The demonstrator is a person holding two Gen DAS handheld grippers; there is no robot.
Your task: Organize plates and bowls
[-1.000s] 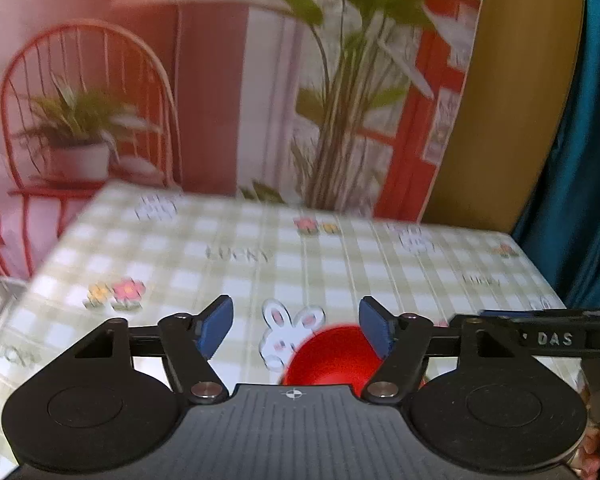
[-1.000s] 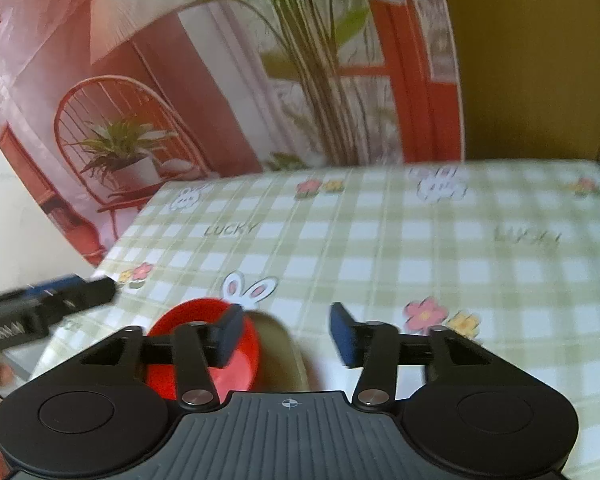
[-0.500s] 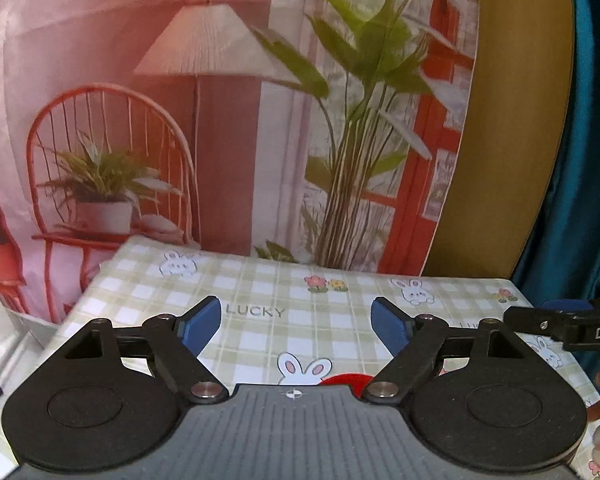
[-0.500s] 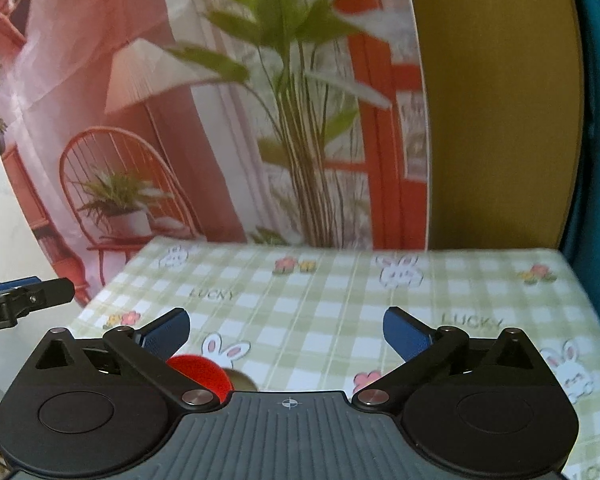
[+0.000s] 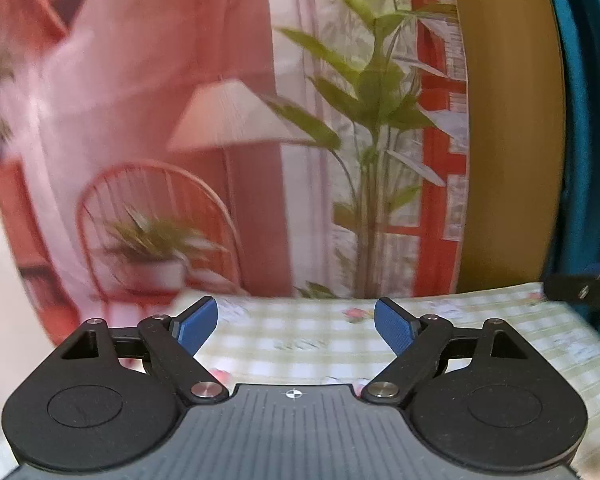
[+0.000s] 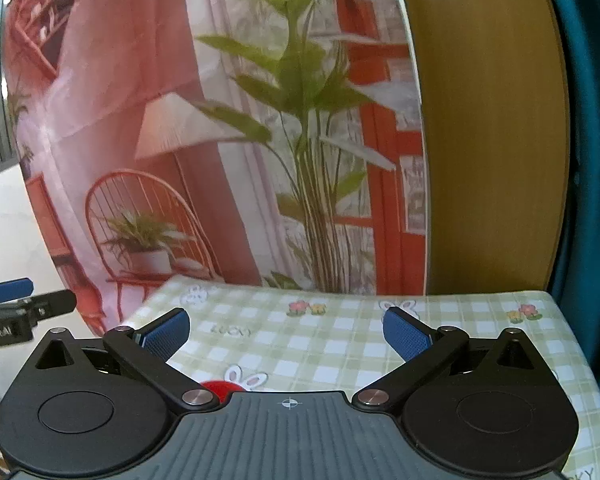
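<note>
A red bowl point(image 6: 219, 386) shows only as a sliver on the green checked tablecloth point(image 6: 340, 344), just above my right gripper's body; the rest is hidden. My right gripper point(image 6: 286, 334) is open and empty, raised above the table. My left gripper point(image 5: 296, 326) is open and empty, also raised above the tablecloth point(image 5: 312, 340); a small red spot point(image 5: 219, 376) shows by its left link, too blurred to tell what it is. The left gripper's tip point(image 6: 24, 304) shows at the left edge of the right wrist view. No plates are in view.
A printed backdrop point(image 6: 228, 160) with a chair, lamp and plant hangs behind the table. A yellow-brown panel point(image 6: 488, 140) and teal curtain point(image 6: 592, 160) stand at the right. The table's right edge point(image 6: 572, 344) runs near the curtain.
Both grippers have risen and pulled back from the table and opened wider. The red bowl has dropped almost out of sight in both views. The left view is blurred by motion.
</note>
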